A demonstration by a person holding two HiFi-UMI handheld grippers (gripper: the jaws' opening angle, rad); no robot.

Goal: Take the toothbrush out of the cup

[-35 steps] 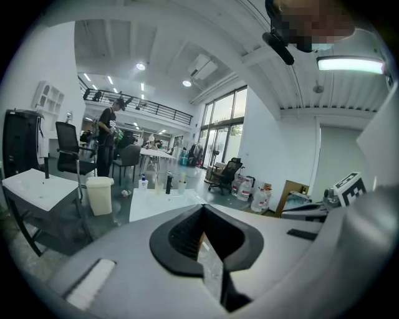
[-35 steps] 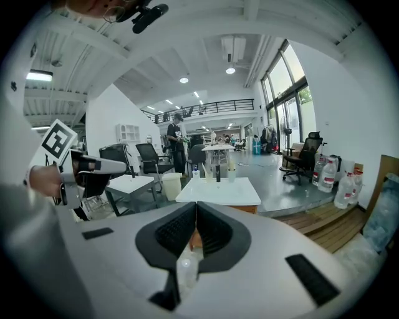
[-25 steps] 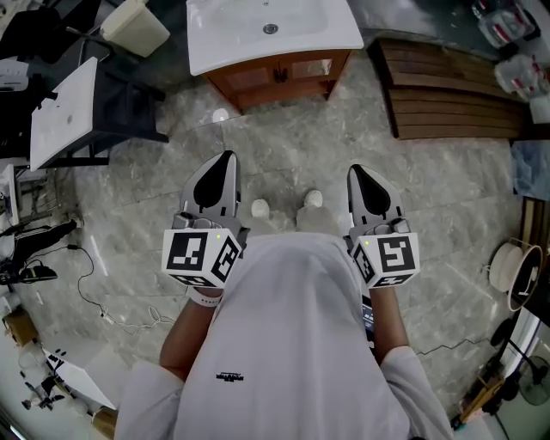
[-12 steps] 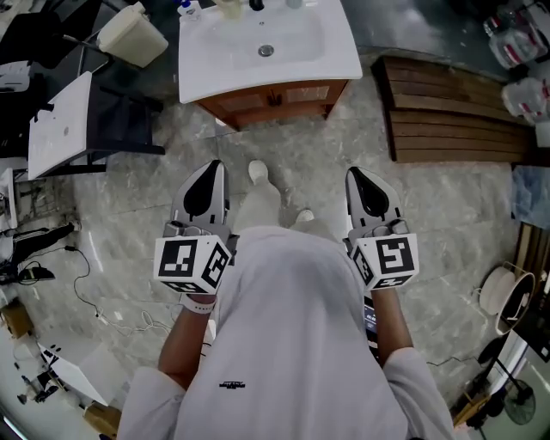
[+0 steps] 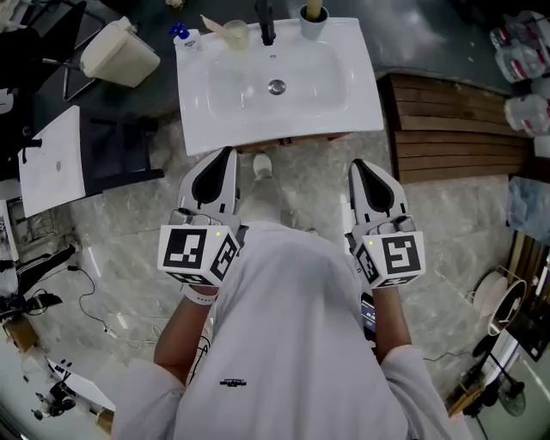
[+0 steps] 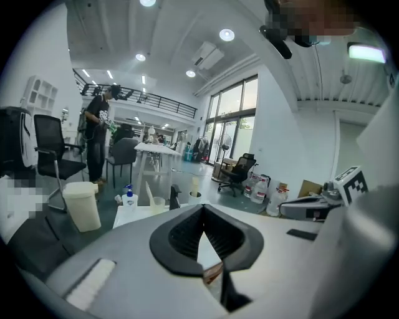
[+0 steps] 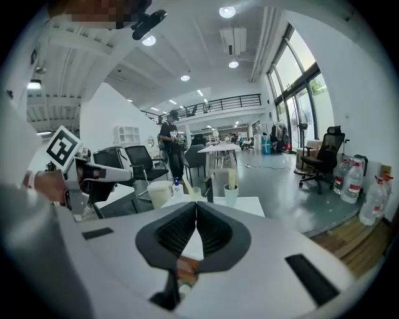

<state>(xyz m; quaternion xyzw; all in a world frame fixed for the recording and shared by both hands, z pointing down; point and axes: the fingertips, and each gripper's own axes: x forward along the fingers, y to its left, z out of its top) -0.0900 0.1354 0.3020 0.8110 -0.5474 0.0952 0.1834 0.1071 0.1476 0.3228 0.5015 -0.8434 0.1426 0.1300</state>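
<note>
A translucent cup (image 5: 235, 36) stands at the back edge of the white sink (image 5: 215, 112), left of the black faucet (image 5: 266, 21). A pale toothbrush (image 5: 211, 23) leans out of it to the left. The same cup (image 6: 158, 202) shows small and far off in the left gripper view. A white cup (image 5: 314, 17) with a beige stick stands right of the faucet. My left gripper (image 5: 226, 160) and right gripper (image 5: 360, 167) are held side by side just short of the sink's front edge. Both are shut and hold nothing.
A blue-capped soap bottle (image 5: 180, 33) stands at the sink's back left corner. A cream bin (image 5: 120, 53) and a white board on a dark frame (image 5: 51, 159) are to the left. A wooden slatted platform (image 5: 455, 112) and water bottles (image 5: 520, 51) lie to the right. A person (image 6: 96, 134) stands far behind.
Both grippers have come forward together toward the sink, which now fills more of the head view, with the cups and faucet in sight. The jaws stayed shut.
</note>
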